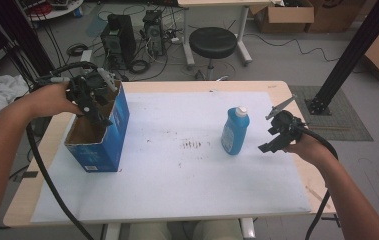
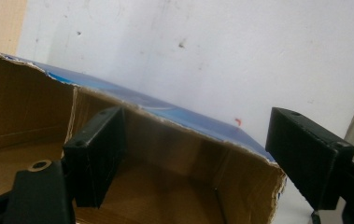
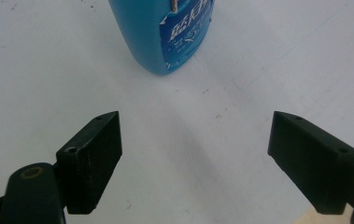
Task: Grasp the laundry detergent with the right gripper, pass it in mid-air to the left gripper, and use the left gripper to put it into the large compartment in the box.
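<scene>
My right gripper [image 3: 195, 161], jaws apart, faces the bottle [image 1: 235, 131] upright mid-counter; I'd square up before closing. Left gripper [image 2: 195, 158], open, straddles the box [image 1: 98, 134] wall, probably steadying it.

Bare mat [image 1: 177, 175] between box [image 1: 102, 145], bottle [image 1: 235, 131].

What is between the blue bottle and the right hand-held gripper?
Nothing: in the right gripper view, bare white table lies between the bottle and the open hand-held gripper.
</scene>
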